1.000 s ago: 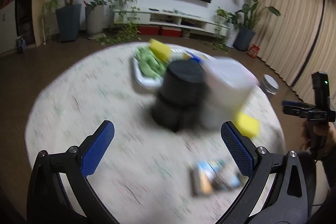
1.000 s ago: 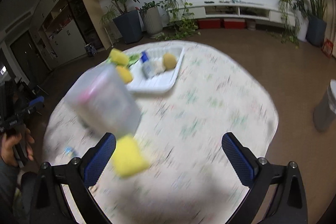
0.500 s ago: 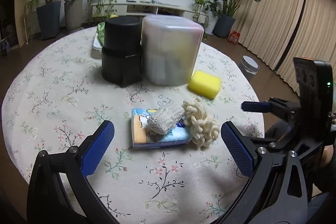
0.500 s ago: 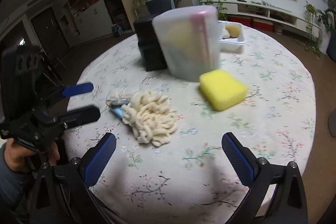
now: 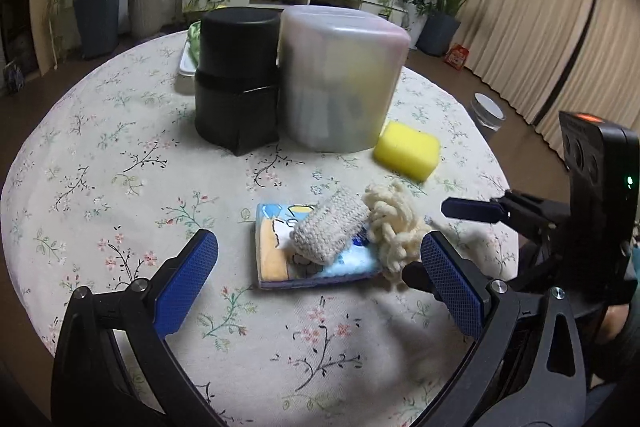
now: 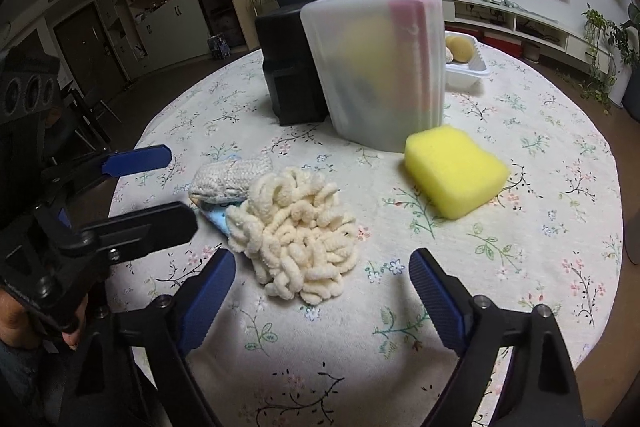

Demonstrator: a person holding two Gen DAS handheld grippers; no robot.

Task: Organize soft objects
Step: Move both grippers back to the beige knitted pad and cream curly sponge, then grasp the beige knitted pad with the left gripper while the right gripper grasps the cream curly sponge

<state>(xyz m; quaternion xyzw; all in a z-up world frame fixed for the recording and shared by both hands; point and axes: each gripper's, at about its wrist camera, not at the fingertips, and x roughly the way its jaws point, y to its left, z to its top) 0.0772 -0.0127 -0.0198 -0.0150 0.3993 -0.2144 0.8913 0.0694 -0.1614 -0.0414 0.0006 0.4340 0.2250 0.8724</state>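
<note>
the left tongs [image 5: 318, 275] are spread wide above the floral surface [image 5: 120, 155], empty, with the knitted grey pouch [image 5: 330, 231] lying on a flat printed cloth [image 5: 280, 267] between their tips. the right tongs [image 6: 322, 287] have just been closing a little yet stand apart, nothing pinched; the cream chenille mop [image 6: 296, 231] lies at their 12 o'clock. the yellow sponge [image 6: 454, 171] sits at 1 o'clock beside the frosted bin [image 6: 376, 71], and a black canister [image 6: 288, 67] touches the bin at 11 o'clock.

Left gripper [image 5: 319, 267] gapes empty; right gripper's [image 6: 322, 277] jaws, seemingly empty, were just narrowing.
</note>
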